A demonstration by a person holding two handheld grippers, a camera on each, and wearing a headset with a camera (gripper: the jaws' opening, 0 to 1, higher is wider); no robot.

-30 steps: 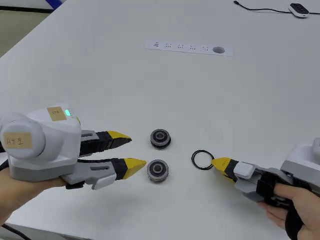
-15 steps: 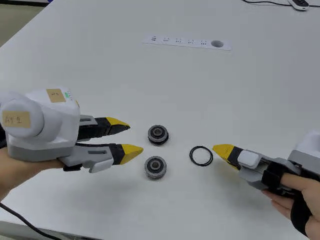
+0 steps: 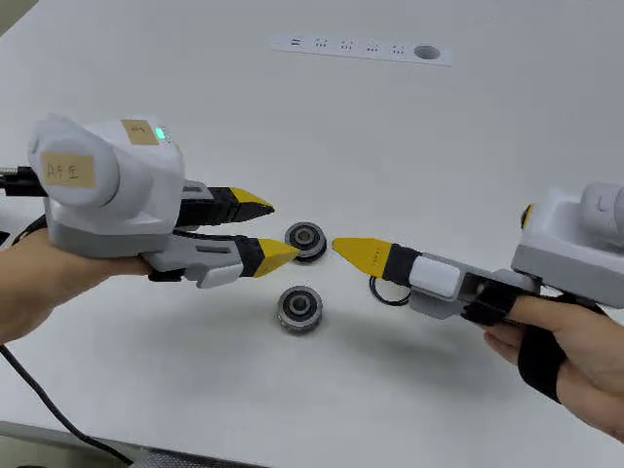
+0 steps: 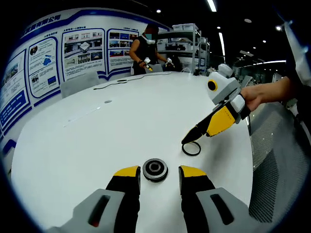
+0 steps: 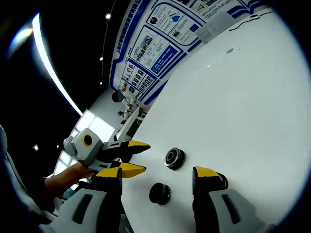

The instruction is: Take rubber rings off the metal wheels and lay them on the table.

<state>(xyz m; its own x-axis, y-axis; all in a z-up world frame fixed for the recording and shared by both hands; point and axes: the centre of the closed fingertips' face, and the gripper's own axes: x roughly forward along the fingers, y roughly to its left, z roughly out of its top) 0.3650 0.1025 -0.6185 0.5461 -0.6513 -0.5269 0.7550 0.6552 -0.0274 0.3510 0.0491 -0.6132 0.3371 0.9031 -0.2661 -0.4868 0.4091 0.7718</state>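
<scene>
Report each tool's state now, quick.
Left tool: open, empty, with a metal wheel just ahead of its tips.
Right tool: open, holding nothing.

Left tongs (image 3: 280,230) and right tongs (image 5: 156,174) are white-grey with black, yellow-tipped jaws; tan labels (image 3: 68,169) mark the left.

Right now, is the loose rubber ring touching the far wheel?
Apart. Left gripper view shows bare table between the rubber ring and the far wheel.
</scene>
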